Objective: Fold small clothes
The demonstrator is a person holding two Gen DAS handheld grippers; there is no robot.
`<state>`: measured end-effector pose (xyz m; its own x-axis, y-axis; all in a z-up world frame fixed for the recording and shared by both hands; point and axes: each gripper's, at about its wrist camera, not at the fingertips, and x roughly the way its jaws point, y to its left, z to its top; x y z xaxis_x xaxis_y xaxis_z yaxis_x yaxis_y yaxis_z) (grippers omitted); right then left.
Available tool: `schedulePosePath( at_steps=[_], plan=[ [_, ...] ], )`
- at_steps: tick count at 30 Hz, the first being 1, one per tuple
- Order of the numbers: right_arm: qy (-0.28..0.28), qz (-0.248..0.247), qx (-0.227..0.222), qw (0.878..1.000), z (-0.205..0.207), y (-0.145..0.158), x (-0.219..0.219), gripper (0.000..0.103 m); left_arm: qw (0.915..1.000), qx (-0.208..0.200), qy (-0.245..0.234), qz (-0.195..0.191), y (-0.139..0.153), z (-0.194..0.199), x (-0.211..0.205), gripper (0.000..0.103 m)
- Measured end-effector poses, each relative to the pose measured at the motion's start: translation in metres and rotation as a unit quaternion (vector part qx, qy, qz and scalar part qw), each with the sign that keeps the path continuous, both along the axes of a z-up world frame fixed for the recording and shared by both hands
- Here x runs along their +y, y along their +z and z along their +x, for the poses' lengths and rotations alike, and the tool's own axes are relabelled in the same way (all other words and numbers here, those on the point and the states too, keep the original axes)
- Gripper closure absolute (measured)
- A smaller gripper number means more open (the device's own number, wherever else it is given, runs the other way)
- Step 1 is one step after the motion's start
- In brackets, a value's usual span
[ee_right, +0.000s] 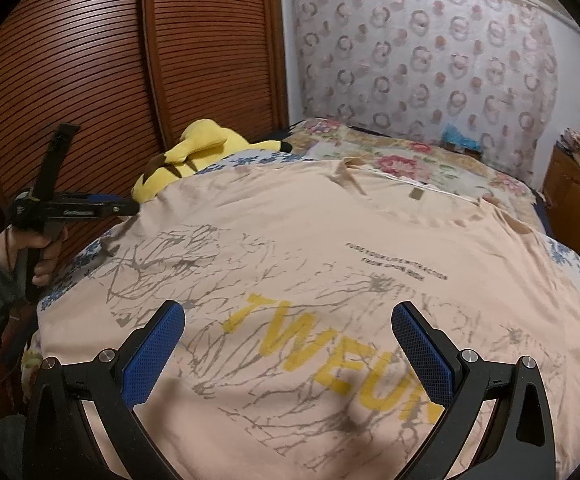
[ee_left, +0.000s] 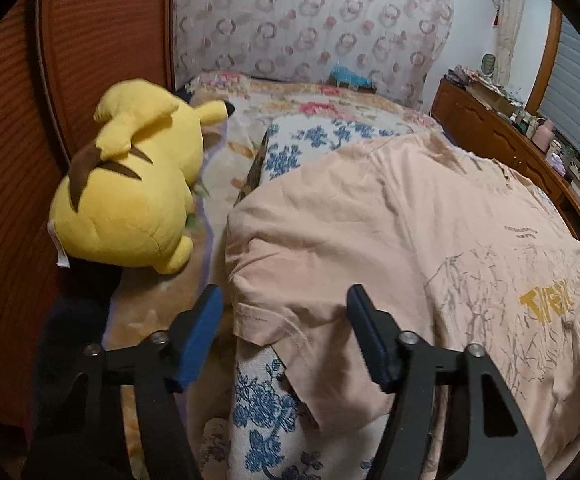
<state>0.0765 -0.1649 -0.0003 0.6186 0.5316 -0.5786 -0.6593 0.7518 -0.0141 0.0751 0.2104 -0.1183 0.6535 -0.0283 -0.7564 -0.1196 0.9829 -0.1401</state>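
Note:
A peach T-shirt (ee_right: 309, 240) with yellow lettering and grey branch print lies spread flat, front up, on a blue-flowered cover on the bed. It also shows in the left wrist view (ee_left: 389, 220). My left gripper (ee_left: 286, 300) is open, its jaws straddling the shirt's left sleeve (ee_left: 266, 316) near the hem. In the right wrist view the left gripper (ee_right: 130, 206) sits at the shirt's left edge, held by a hand. My right gripper (ee_right: 290, 320) is open and empty, hovering over the yellow lettering on the chest.
A yellow plush toy (ee_left: 130, 188) lies on the bed left of the shirt, against a slatted wooden wardrobe (ee_right: 90, 60). A floral bedspread (ee_left: 309, 108) stretches behind. A wooden dresser (ee_left: 501, 132) with clutter stands to the right.

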Motion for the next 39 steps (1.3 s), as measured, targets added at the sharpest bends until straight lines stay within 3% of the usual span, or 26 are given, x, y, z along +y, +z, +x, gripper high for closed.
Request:
schedulePosePath(
  at_steps=[2,6,9,10,12,15,23,34,36,38,39],
  plan=[
    [0.007,-0.002,-0.001,1.0,-0.001,0.001,0.001,0.0,0.9998,0.013,-0.011,-0.005,-0.005,0.002,-0.001,0.051],
    [0.019,-0.008,-0.006,1.0,-0.005,-0.004,0.002,0.0,0.9996,0.016,-0.013,0.02,-0.007,-0.001,-0.006,0.058],
    [0.022,-0.016,-0.005,1.0,-0.002,-0.011,0.011,0.0,0.999,0.009,-0.012,0.041,-0.003,-0.004,-0.005,0.074],
    [0.023,-0.018,-0.004,1.0,-0.004,-0.011,0.01,0.0,0.999,0.006,-0.017,0.04,-0.002,-0.005,-0.005,0.087],
    [0.023,-0.02,-0.004,1.0,-0.003,-0.012,0.012,0.0,0.9991,0.005,-0.027,0.033,0.001,-0.005,-0.006,0.094],
    [0.02,-0.016,-0.001,1.0,-0.002,-0.011,0.012,0.0,0.9986,-0.01,-0.029,0.044,0.01,-0.005,-0.009,0.096],
    [0.004,-0.005,0.0,1.0,0.002,-0.012,0.008,0.0,0.9955,-0.064,-0.065,0.026,0.051,0.007,-0.039,0.097],
    [-0.027,0.019,-0.005,0.999,-0.003,-0.011,-0.011,0.0,0.9825,-0.095,-0.16,0.004,0.094,0.026,-0.132,0.096],
    [-0.031,0.021,-0.003,0.999,-0.005,-0.014,-0.011,0.0,0.9806,-0.1,-0.168,-0.001,0.096,0.024,-0.138,0.092],
    [-0.034,0.02,0.0,0.999,-0.006,-0.018,-0.011,0.0,0.9805,-0.103,-0.168,0.0,0.097,0.019,-0.141,0.079],
    [-0.034,0.019,0.001,0.999,-0.006,-0.018,-0.011,0.0,0.9808,-0.103,-0.165,0.003,0.096,0.018,-0.141,0.078]
  ],
)
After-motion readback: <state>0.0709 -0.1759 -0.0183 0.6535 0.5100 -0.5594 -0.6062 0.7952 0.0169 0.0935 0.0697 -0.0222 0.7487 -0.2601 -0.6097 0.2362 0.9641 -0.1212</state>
